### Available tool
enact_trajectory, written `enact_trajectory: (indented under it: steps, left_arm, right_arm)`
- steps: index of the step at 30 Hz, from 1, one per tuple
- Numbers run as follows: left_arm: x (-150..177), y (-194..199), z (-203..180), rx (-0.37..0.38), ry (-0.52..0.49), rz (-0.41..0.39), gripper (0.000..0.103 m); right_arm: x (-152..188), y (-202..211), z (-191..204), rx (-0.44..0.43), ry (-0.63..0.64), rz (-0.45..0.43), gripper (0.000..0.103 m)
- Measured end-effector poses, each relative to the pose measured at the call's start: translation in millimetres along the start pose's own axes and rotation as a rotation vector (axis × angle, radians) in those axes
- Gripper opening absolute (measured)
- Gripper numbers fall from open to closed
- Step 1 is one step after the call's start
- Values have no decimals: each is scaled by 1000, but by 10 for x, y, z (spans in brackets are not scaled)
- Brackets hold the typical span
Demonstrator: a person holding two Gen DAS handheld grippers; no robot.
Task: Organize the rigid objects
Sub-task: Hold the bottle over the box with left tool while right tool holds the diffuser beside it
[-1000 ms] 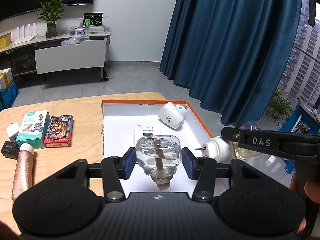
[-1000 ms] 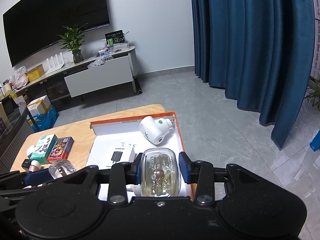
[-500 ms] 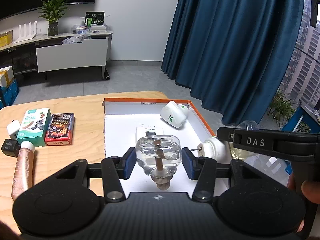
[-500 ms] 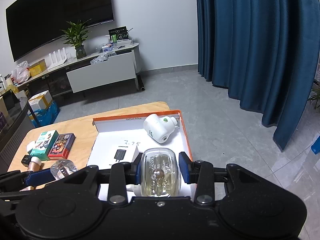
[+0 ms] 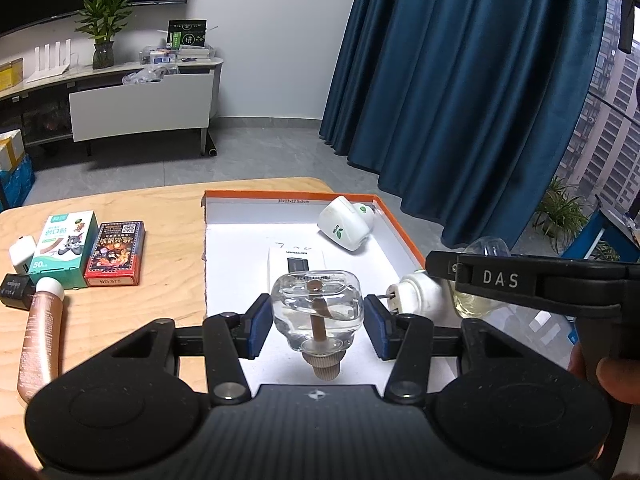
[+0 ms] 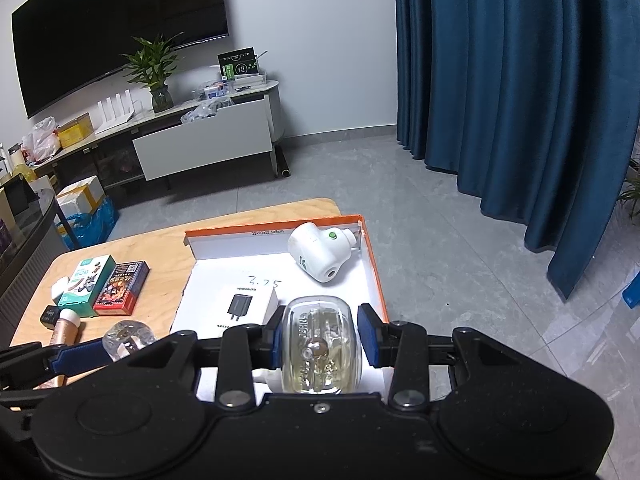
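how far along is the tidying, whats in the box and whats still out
Partway. Done: white plug-in unit and charger box lie in the orange-edged box. In hand: each gripper holds a clear refill bottle. Left on the table: two cartons and a tube.

L gripper [image 5: 316, 326] pts downward, blue pads clamped on a load. R gripper [image 6: 322, 340] same tilt, also clamped; bare fingers [image 5: 616, 380] grip its handle.

You're working in a home living room. A wall-mounted television [image 6: 120, 28] hangs above a low media console [image 6: 192, 136] bearing a potted plant [image 6: 154, 68]; blue curtains [image 6: 512, 92] reach the tiled floor [image 6: 400, 184].
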State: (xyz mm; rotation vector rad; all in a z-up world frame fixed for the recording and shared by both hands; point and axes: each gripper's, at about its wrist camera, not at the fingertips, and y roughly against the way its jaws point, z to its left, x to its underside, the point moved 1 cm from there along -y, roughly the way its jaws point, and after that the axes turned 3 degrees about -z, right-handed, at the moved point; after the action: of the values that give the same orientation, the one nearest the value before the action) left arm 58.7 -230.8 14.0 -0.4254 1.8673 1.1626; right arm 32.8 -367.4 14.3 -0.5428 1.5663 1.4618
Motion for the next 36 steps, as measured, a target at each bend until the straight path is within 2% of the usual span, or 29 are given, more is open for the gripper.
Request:
enact_trajectory:
  steps: [36]
  left_arm:
    - [50,-37,-3,4,-13,7,50]
  right_arm:
    - [39,-83,32,-4,9,12,46]
